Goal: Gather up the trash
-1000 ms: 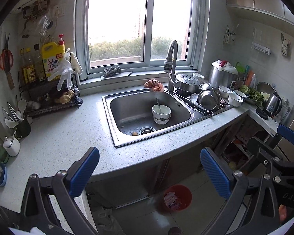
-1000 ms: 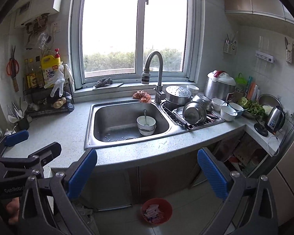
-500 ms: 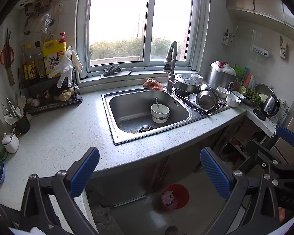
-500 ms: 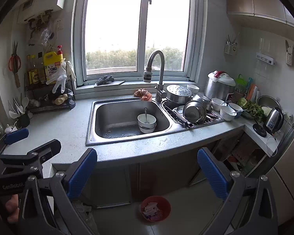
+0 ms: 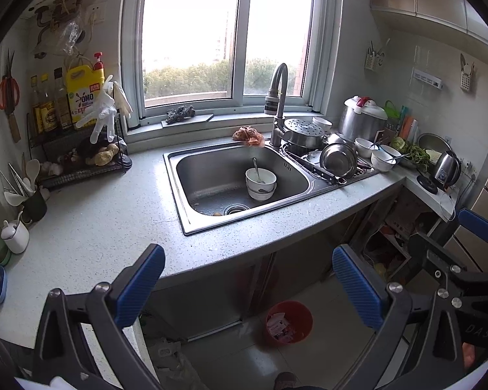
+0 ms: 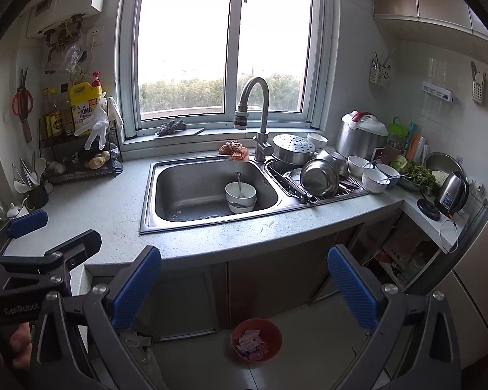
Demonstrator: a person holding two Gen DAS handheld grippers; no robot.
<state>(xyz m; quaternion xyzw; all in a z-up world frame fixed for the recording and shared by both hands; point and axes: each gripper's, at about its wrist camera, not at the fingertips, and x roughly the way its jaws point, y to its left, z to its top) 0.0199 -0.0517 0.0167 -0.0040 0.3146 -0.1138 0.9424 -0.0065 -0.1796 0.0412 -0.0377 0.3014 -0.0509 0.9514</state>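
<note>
Both wrist cameras looked from above the floor, well back from the desk [image 5: 91, 224], facing the window. The left view sat further left. Both shared the sink [image 5: 234, 178] [image 6: 208, 191] and the red bin [image 5: 289, 320] [image 6: 257, 338] below.

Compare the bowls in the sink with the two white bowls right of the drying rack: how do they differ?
The sink bowls are stacked one in the other, down in the basin; the counter bowls stand side by side on the countertop, beside the greens. The sink stack's utensil stands nearly upright; the counter bowl's spoon leans low over the rim. All are white and upright.
</note>
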